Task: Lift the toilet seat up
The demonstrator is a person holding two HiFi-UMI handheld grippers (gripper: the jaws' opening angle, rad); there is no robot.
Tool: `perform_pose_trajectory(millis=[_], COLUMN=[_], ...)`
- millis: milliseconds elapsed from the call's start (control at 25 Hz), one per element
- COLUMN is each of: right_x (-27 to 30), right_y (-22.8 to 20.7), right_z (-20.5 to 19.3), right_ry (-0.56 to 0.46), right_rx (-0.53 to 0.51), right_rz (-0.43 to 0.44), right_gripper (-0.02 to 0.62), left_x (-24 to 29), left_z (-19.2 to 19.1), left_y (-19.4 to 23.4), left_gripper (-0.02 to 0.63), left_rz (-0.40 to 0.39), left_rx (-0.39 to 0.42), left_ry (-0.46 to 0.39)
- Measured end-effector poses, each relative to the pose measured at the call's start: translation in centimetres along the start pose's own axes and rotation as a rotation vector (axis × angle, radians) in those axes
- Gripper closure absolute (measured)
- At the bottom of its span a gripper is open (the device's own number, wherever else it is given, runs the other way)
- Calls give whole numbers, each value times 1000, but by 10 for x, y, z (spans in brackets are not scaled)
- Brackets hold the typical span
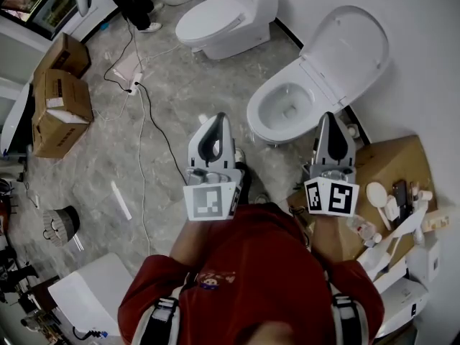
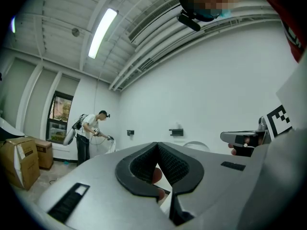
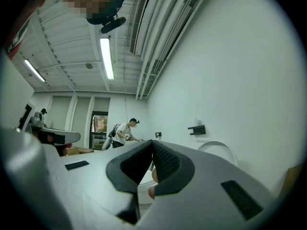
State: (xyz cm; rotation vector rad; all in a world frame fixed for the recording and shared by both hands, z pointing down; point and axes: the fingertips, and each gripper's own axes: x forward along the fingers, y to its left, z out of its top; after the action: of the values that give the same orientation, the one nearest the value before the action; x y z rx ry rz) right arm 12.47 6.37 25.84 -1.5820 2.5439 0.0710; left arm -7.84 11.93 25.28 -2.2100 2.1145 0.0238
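In the head view, the left tongs (image 1: 218, 118) and right tongs (image 1: 331, 118) are held side by side in front of a person in a red shirt (image 1: 251, 264), each closed to a point with nothing in it. An open toilet (image 1: 267, 124) lies just ahead, between the two tips and nearer the right tongs. Its toilet seat (image 1: 343, 56) is tipped up against the wall beyond the right tongs, and it cannot be told apart from the lid. A second toilet (image 1: 215, 21), closed, stands well ahead of the left tongs, and cardboard boxes (image 1: 61, 110) sit far off to the left. In the left gripper view, the jaws meet at their tips and grip nothing. The right tongs (image 2: 240, 138) show off to the right, and another person (image 2: 88, 133) stands far ahead to the left. In the right gripper view, the jaws are likewise pressed together and empty. The raised seat (image 3: 218, 150) curves just right of the tips, and the left tongs (image 3: 53, 137) show at the left.
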Motion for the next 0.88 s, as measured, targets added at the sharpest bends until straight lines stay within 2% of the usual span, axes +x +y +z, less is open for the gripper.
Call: perform_pose_trajectory(millis=[200,360,520,680,880], right_x=[52,93,132,164,193], right_y=[16,28,41,54,64], right_z=[0,1,-3,-9,-24], right_ry=[10,14,26,44,82], right_rx=[-38,-63,-84,-90,-99], right_rz=[-11,-17,-24,-31,-43], right_gripper=[581,581,581,581,581], left_x=[44,77,110,135,161], left_z=[-1,-7,-9,-18,-32], left_y=[40,79,110,136,157], left_gripper=[595,595,595,595,595], left_rz=[-3,-9,-14,-38,-56], left_rx=[-56,-42,-74,-73,-113], left_ry=[3,26,19,29,46])
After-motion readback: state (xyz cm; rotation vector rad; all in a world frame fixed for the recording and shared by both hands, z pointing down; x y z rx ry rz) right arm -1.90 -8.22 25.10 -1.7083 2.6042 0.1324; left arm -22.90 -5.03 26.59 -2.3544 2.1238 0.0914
